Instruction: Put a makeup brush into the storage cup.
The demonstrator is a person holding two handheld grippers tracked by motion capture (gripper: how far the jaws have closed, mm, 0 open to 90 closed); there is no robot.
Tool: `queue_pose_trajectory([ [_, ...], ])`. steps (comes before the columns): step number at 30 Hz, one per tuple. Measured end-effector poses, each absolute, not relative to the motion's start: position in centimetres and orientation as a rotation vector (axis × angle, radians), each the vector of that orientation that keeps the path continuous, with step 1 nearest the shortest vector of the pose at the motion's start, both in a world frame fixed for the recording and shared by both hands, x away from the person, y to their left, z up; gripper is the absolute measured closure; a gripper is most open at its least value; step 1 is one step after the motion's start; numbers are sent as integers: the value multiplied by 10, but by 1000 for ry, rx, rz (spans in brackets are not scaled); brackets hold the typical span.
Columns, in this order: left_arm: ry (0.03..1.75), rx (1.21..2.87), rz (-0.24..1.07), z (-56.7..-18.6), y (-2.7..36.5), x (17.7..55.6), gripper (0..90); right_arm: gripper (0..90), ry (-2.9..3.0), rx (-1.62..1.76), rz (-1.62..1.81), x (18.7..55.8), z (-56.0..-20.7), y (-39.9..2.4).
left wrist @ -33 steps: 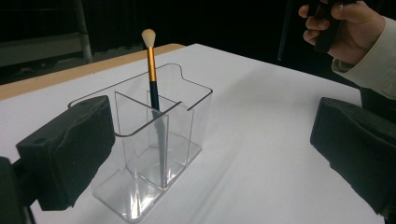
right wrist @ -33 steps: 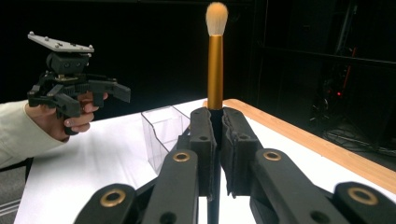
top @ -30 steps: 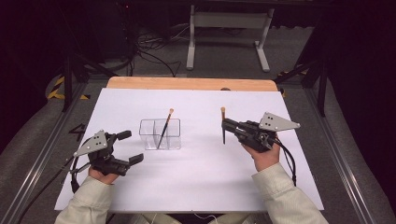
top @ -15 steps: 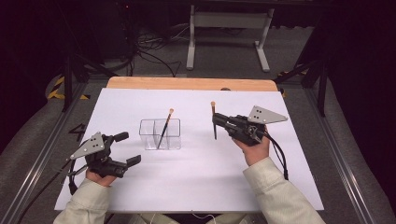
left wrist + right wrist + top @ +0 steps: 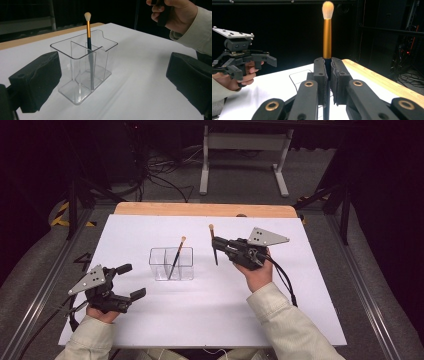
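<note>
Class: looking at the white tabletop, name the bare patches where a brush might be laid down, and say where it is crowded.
Bare: the white table between the clear organizer and its near edge, and the strip behind the organizer up to the wooden board. Crowded: beside the organizer, where the right gripper holds a brush upright.

A: Any lettering, label, brand or number legible anywhere?

B: None. The white table sheet (image 5: 200, 320) is blank.

A: And the clear plastic divided holder (image 5: 171, 264), at ten o'clock from the sheet's middle?

B: It carries no print. The grey three-cornered plate (image 5: 266, 237) at two o'clock bears screw heads, no characters.
</note>
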State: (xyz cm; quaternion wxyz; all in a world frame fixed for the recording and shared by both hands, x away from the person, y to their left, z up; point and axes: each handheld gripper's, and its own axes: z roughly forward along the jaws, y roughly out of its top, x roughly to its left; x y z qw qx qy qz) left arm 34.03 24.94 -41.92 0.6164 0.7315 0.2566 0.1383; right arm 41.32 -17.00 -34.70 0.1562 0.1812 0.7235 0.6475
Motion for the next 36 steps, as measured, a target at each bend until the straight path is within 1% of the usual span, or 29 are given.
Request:
queue_pose_trajectory([
  [8, 588, 1672, 315, -419, 247, 345, 6, 838, 2069, 513, 1862, 418, -344, -152],
  [17, 586, 1678, 307, -420, 243, 349, 7, 837, 2057, 516, 1880, 418, -343, -142],
  [36, 609, 1689, 326, -420, 251, 337, 6, 836, 2072, 490, 1938, 423, -344, -114],
])
